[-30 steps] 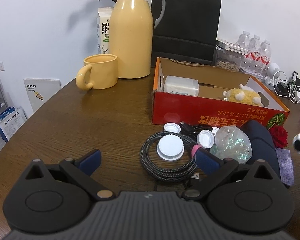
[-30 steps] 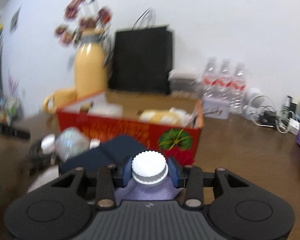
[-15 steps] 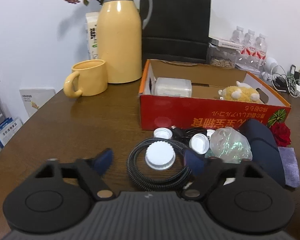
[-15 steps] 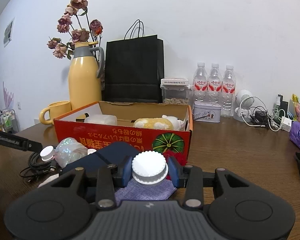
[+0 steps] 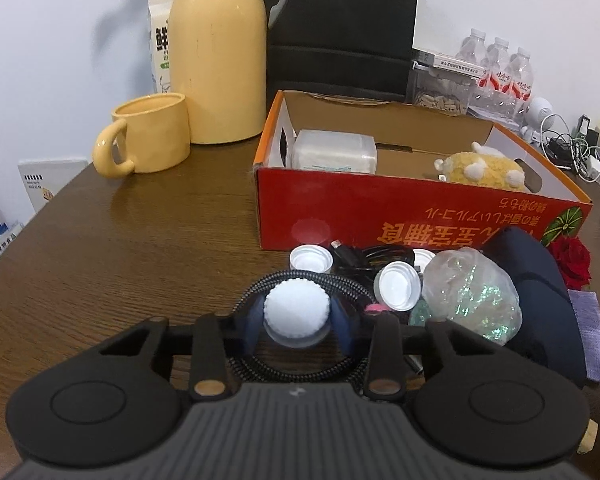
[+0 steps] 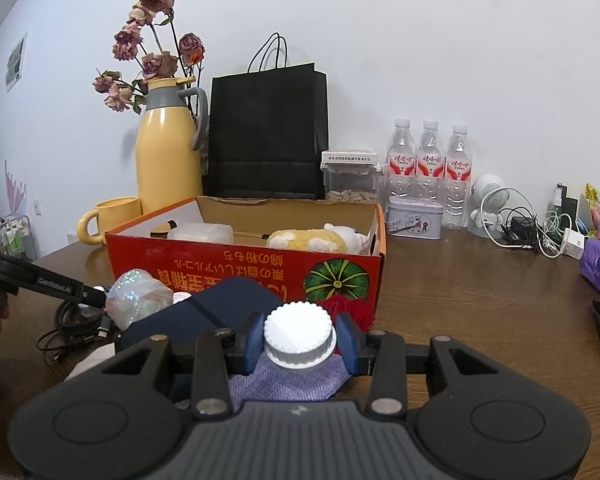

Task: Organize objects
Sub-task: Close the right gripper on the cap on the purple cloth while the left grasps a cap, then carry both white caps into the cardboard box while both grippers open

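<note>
- Table (image 5: 112,256) of dark brown wood carries everything; I see bare surface on its left half, from the near edge up to the yellow ceramic mug (image 5: 148,140) and the tall yellow thermos jug (image 5: 218,56).
- My left gripper (image 5: 298,318) is closing its jaws around a round white ribbed plastic cap (image 5: 297,313); the blue pads sit at both sides of the cap, and I judge them touching it.
- That cap lies inside the ring of a coiled black braided cable (image 5: 300,356), just in front of the red cardboard box (image 5: 400,228).
- Two more white caps (image 5: 396,290) and a clear crinkled plastic bag with green glitter (image 5: 470,296) crowd the space right of the cable, touching or nearly so.
- My right gripper (image 6: 300,340) is clenched on a second white ribbed plastic cap (image 6: 299,338), above a lilac woven cloth (image 6: 284,380) and beside a dark navy fabric pouch (image 6: 220,304).
- The red box stands open-topped, holding a translucent plastic container (image 5: 334,154) and a yellow plush toy (image 5: 482,166).
- Right of the box, in the right wrist view, I see open tabletop up to the tangled white and black cords (image 6: 536,232).
</note>
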Action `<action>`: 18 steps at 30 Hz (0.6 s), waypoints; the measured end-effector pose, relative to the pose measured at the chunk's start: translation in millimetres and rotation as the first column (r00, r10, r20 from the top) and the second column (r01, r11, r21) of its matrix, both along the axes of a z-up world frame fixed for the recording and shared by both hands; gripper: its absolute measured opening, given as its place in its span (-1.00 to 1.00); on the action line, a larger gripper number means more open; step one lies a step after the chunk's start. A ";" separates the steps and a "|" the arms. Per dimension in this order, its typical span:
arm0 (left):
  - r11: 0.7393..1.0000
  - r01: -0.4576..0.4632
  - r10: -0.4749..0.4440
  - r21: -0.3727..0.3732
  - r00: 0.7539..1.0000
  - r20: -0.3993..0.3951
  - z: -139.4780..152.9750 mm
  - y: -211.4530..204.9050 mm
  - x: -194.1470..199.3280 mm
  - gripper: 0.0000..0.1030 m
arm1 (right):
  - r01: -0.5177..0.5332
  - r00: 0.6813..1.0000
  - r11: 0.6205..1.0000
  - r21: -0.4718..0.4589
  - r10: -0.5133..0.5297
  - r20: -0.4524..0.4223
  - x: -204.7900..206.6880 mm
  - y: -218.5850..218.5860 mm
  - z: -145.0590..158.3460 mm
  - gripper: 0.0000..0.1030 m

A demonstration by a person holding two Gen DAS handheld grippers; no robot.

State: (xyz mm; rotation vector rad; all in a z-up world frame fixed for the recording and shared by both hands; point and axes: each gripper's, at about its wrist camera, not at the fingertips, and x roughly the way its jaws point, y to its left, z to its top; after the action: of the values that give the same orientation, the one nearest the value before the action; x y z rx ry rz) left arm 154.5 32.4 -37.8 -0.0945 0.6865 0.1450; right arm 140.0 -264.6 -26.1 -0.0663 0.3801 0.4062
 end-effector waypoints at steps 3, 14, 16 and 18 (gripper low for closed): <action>1.000 0.001 -0.001 -0.002 1.000 0.011 -1.0 0.1 -2.2 -0.29 | -0.001 1.000 1.000 -0.003 0.001 -0.003 0.5 0.9 -1.2 -0.27; 1.000 0.004 -0.002 -0.016 0.994 0.110 22.9 1.6 -20.2 -0.29 | 0.002 1.000 1.000 -0.011 -0.002 0.007 0.7 2.5 -0.6 -0.27; 1.000 0.016 -0.013 -0.014 0.991 0.137 31.7 1.5 -21.0 -0.29 | 0.001 1.000 1.000 -0.016 -0.001 0.015 1.2 4.4 1.7 -0.27; 1.000 0.024 -0.022 -0.007 0.986 0.163 40.8 0.0 -19.4 -0.29 | -0.005 1.000 1.000 -0.018 0.005 0.030 2.3 6.1 6.2 -0.27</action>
State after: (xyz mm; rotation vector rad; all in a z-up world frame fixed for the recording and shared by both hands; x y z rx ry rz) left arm 135.1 32.4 3.0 -0.1060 0.5253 0.1103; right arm 142.3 -258.5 -19.9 -0.0907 0.3537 0.4062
